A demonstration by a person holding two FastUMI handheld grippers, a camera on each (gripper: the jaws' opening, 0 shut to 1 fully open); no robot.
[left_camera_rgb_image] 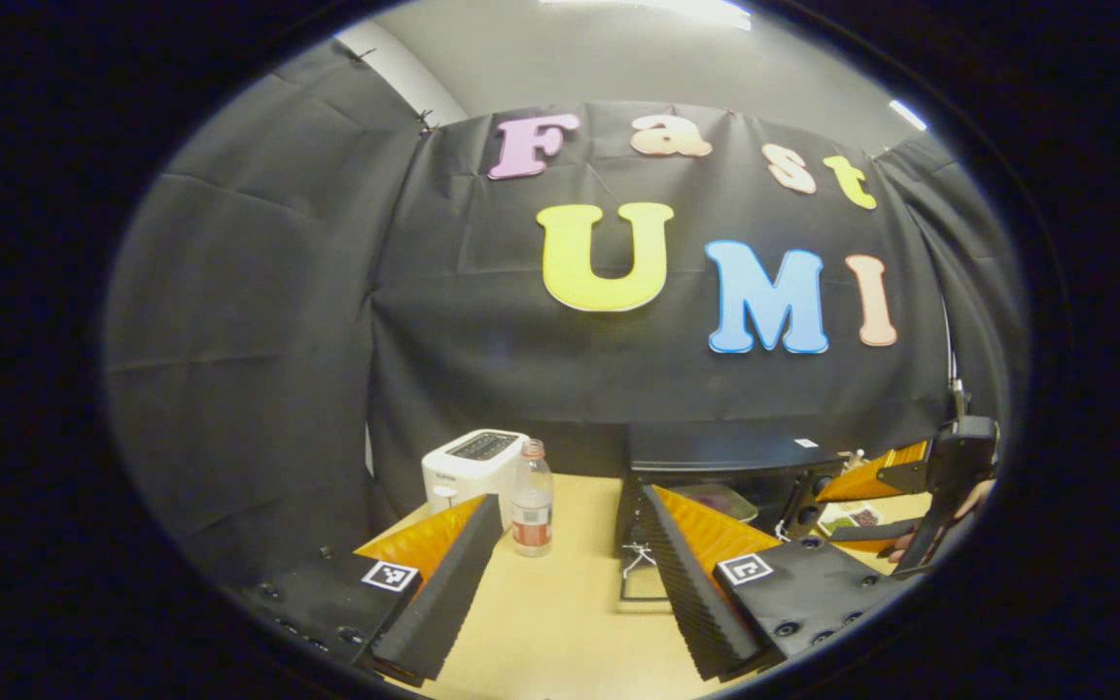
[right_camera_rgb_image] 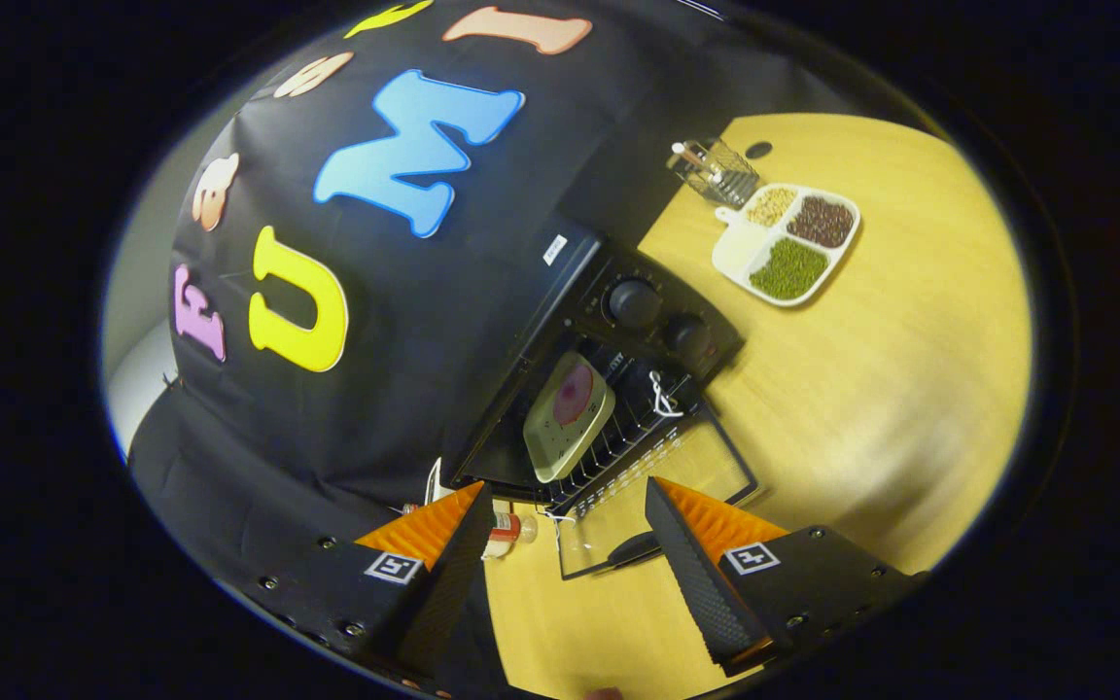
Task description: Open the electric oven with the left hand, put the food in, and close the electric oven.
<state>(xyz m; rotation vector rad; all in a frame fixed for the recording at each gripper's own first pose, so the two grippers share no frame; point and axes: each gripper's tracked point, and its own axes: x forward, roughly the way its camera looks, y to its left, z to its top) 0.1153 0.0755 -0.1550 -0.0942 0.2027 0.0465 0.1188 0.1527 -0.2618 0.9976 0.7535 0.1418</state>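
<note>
Spread apart and gripping nothing, the left gripper [left_camera_rgb_image: 565, 574] hangs over the wooden table [left_camera_rgb_image: 560, 622], with a plastic bottle [left_camera_rgb_image: 532, 496] and a white toaster [left_camera_rgb_image: 471, 469] just beyond its fingers. Farther right stands the black electric oven [left_camera_rgb_image: 725, 467]. From the right gripper view, the right gripper [right_camera_rgb_image: 560, 544] is likewise spread and empty — the oven door [right_camera_rgb_image: 662, 486] lies folded down, and the food plate [right_camera_rgb_image: 570, 416] sits on the rack inside. Beyond it, a divided dish [right_camera_rgb_image: 788, 243] holds beans.

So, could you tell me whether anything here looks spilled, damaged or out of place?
Nothing looks spilled or damaged. The oven door hangs open with the plate on the rack, as the task would leave it before closing. Bottle and toaster stand upright.
</note>
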